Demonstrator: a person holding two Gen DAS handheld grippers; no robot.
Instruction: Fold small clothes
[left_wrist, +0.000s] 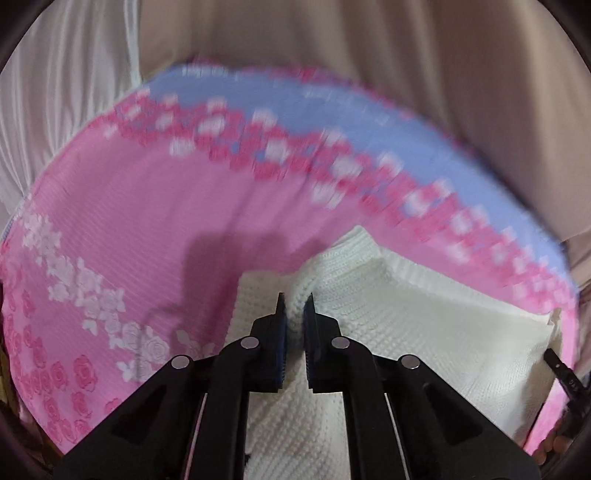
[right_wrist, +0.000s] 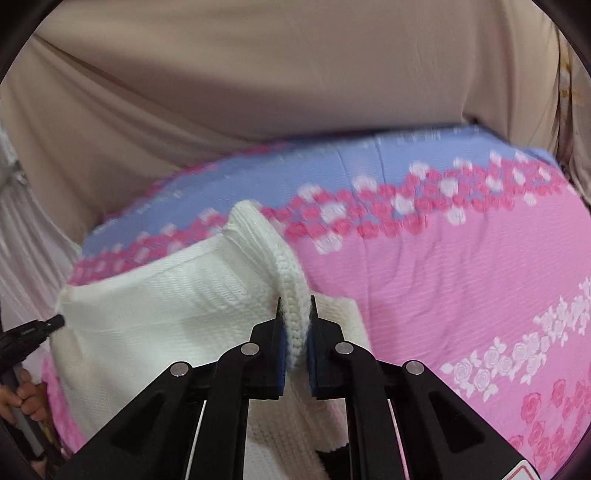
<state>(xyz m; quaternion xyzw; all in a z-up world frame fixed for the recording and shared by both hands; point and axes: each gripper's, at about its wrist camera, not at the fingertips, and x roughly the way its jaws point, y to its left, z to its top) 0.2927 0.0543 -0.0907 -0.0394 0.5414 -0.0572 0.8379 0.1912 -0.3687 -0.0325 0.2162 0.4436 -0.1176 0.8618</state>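
Both pairs of jaws are standing narrow, each pinching a thick knitted edge of the white garment (left_wrist: 388, 332). At the lower centre of the left wrist view, the left gripper (left_wrist: 294, 306) is clamping a ridge of knit between its blue pads. At the lower centre of the right wrist view, the right gripper (right_wrist: 295, 308) is gripping a ribbed, rolled edge that is curving up toward the centre left of the frame.

The garment is lying on a pink bedspread (left_wrist: 147, 229) printed with roses and bordered in blue toward the top of both frames. A beige sheet (right_wrist: 295, 74) is filling the background. In the right wrist view, a person's hand (right_wrist: 22, 395) is showing at the lower left edge beside the other tool's black tip, which is meeting the garment's far corner.

Judged from these views, the fold is under way rather than finished: the cloth is rising in a loose hump between the two grips and is not lying flat. Part of it appears doubled over already. Laying the held edges down, smoothing them and releasing are remaining, as are any further folds.
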